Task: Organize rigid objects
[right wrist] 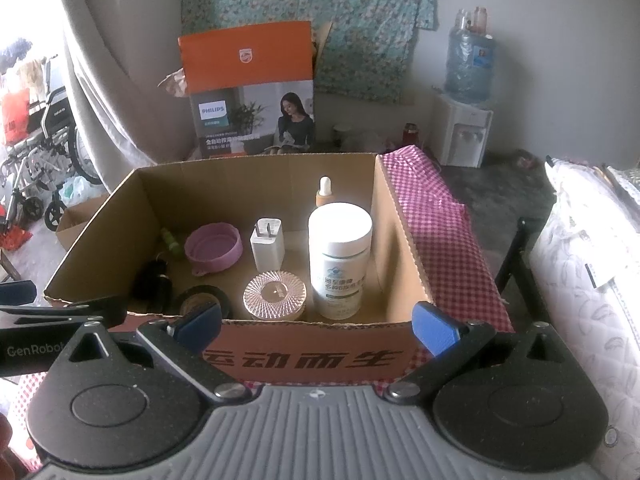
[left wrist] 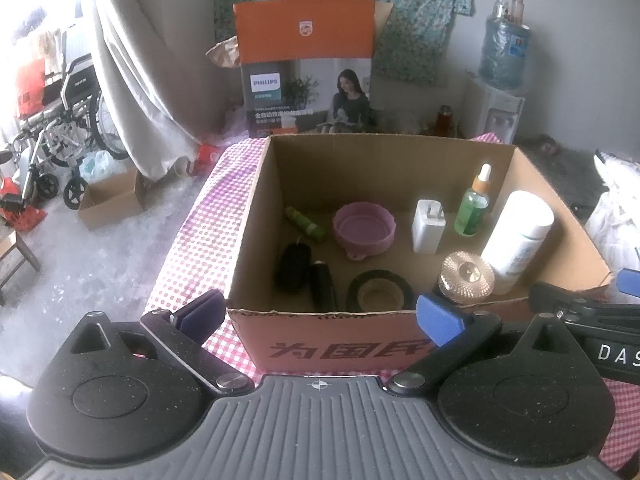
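An open cardboard box (left wrist: 256,216) (right wrist: 404,240) stands on a pink checked cloth. Inside it are a white bottle (left wrist: 518,236) (right wrist: 340,256), a green dropper bottle (left wrist: 475,206) (right wrist: 325,192), a white charger (left wrist: 429,226) (right wrist: 267,244), a pink bowl (left wrist: 364,230) (right wrist: 214,246), a faceted glass lid (left wrist: 466,278) (right wrist: 275,294), a black tape roll (left wrist: 380,290) (right wrist: 204,300), a green tube (left wrist: 305,224) and two dark items (left wrist: 308,274). My left gripper (left wrist: 320,316) and right gripper (right wrist: 318,326) hover open before the box's near wall, both empty.
The checked cloth (left wrist: 200,216) (right wrist: 444,224) covers the table. A tall orange printed carton (left wrist: 306,68) stands behind the box. A wheelchair (left wrist: 52,132) and a small floor box (left wrist: 110,198) are at left, a water dispenser (right wrist: 466,120) at right, white bedding (right wrist: 584,280) nearby.
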A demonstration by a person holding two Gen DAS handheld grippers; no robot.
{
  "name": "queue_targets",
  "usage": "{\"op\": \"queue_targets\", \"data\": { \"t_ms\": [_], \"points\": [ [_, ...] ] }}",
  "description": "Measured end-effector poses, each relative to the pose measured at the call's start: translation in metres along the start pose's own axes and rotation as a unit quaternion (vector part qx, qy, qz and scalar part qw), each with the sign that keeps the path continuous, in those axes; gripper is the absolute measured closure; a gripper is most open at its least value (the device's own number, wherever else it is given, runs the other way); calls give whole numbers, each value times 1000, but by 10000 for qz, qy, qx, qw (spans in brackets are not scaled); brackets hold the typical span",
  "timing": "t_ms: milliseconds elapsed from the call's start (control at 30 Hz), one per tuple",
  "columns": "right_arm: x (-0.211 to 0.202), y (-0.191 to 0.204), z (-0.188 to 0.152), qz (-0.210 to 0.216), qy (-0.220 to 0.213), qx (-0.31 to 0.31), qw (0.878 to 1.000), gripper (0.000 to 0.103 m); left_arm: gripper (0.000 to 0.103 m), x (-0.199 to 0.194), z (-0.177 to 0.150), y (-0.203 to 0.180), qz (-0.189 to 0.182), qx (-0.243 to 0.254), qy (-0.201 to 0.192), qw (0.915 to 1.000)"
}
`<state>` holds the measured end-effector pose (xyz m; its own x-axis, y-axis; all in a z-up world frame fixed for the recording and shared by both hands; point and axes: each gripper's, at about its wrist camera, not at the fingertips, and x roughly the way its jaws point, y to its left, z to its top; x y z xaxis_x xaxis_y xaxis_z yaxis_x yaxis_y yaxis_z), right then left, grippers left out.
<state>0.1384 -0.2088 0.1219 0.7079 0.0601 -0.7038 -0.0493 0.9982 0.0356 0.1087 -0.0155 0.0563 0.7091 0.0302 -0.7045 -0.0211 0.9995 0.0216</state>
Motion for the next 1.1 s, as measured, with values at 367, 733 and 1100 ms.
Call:
{"op": "queue_targets", "data": {
  "t_ms": [367, 733, 1100],
  "points": [
    [-3, -1, 1, -4, -10, 11, 10000, 0, 1, -1, 1, -2, 3, 5, -5, 10000],
    [-6, 0, 2, -6, -21, 25, 10000, 0, 1, -4, 3, -3, 1, 27, -29, 10000],
    [-7, 0, 2, -8, -22, 27, 10000, 0, 1, -5, 4, -4, 5, 24, -28, 10000]
  ]
}}
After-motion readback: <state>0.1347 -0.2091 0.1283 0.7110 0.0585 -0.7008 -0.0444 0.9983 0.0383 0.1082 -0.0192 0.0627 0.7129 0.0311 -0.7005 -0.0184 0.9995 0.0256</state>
